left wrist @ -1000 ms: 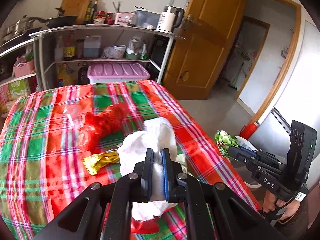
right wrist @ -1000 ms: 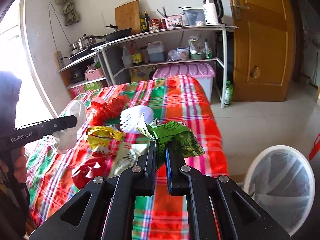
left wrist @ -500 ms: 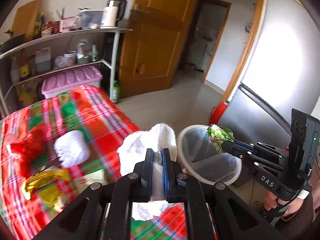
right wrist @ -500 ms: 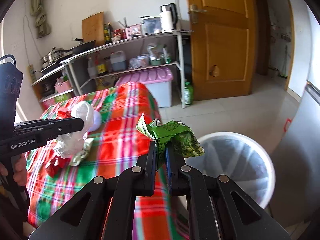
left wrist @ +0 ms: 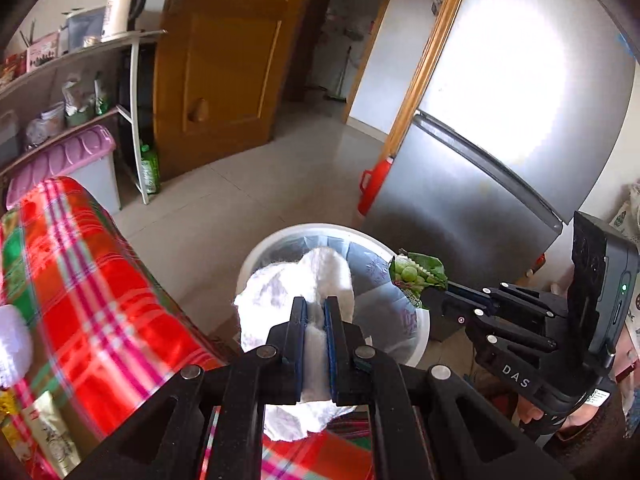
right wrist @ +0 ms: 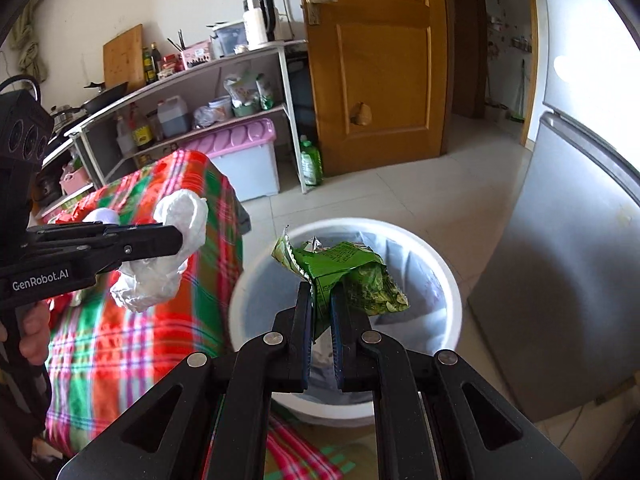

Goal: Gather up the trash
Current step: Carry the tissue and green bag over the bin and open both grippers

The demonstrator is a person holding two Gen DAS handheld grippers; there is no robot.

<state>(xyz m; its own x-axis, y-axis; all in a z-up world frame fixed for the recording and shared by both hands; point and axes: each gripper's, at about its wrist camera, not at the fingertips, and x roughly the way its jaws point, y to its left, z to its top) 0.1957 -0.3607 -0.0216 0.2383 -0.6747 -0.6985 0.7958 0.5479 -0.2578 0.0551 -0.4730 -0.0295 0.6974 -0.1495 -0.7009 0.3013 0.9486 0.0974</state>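
My left gripper (left wrist: pixel 315 307) is shut on a crumpled white plastic wrapper (left wrist: pixel 296 292), held in the air just short of the white trash bin (left wrist: pixel 416 336) on the floor. From the right wrist view the same wrapper (right wrist: pixel 168 256) hangs beside the table's corner, in the left gripper (right wrist: pixel 178 238). My right gripper (right wrist: pixel 320 294) is shut on a crumpled green snack bag (right wrist: pixel 344 276), right over the lined trash bin (right wrist: pixel 448 280). The green bag (left wrist: pixel 416 276) also shows over the bin's right rim in the left wrist view, at the right gripper (left wrist: pixel 434 294).
A table with a red-green plaid cloth (left wrist: pixel 92 288) stands left of the bin, with more wrappers (left wrist: pixel 44 436) and a white foam piece (left wrist: pixel 12 344) on it. A grey fridge (right wrist: pixel 568 272) stands right of the bin. Shelves (right wrist: pixel 224 80), a pink-lidded box (right wrist: pixel 240 148) and a wooden door (right wrist: pixel 376 64) lie behind.
Both grippers have swung from over the table to the trash bin, each still holding its piece. The bin has come from the edge of view to right under the fingers.
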